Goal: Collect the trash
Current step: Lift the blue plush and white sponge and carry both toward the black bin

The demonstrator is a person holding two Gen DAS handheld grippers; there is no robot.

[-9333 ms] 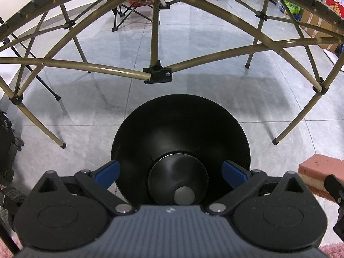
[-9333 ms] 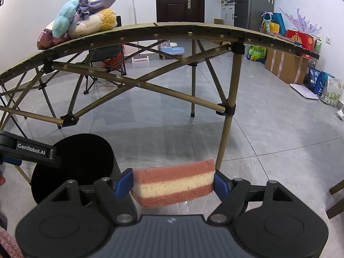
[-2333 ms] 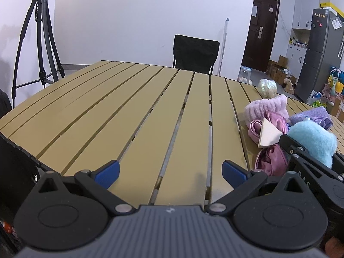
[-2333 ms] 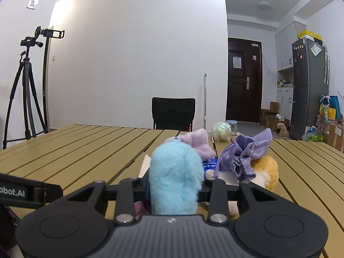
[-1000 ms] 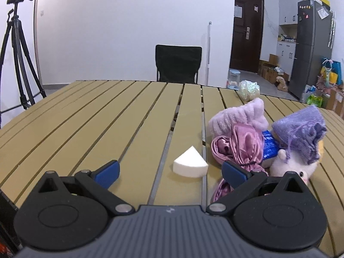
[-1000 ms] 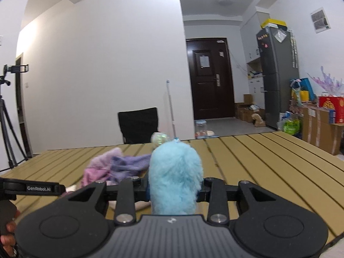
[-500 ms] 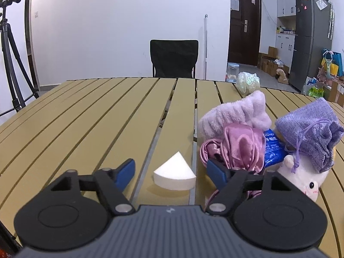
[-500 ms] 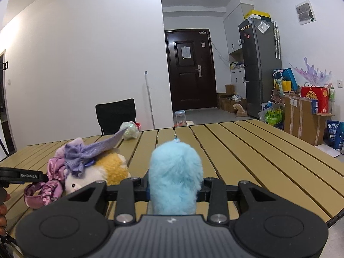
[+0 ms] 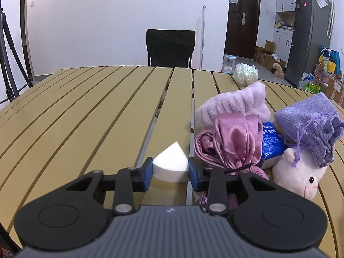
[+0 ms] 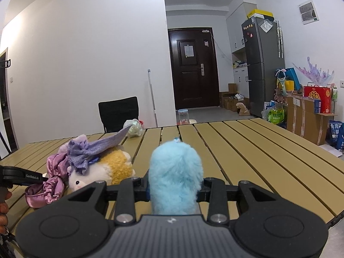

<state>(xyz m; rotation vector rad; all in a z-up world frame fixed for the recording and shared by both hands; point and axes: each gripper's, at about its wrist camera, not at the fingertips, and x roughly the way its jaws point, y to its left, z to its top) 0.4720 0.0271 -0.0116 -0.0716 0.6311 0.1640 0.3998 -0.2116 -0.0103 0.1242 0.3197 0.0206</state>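
A white foam wedge (image 9: pixel 169 164) lies on the tan slatted table (image 9: pixel 86 111), just left of a pile of soft things. My left gripper (image 9: pixel 171 172) is closing, the wedge sits between its jaws, and both blue pads (image 9: pixel 148 173) touch its sides. In the right wrist view my right gripper (image 10: pixel 175 188) is shut on a fluffy light-blue thing (image 10: pixel 175 172) that stands upright between its fingers, above the table (image 10: pixel 258 154). The left gripper's body (image 10: pixel 21 177) shows at that view's left edge.
The pile holds a pink satin scrunchie (image 9: pixel 232 142), a lilac plush band (image 9: pixel 234 103), a purple drawstring pouch (image 9: pixel 311 126), a blue packet (image 9: pixel 269 142) and a white plush toy (image 9: pixel 298 176). A crumpled plastic bag (image 9: pixel 245 74) lies further back. A black chair (image 9: pixel 171 47) stands behind the table.
The left jaws have come in from wide open onto the white wedge, and the left gripper has moved closer to it. The right gripper still holds the blue fluffy thing.
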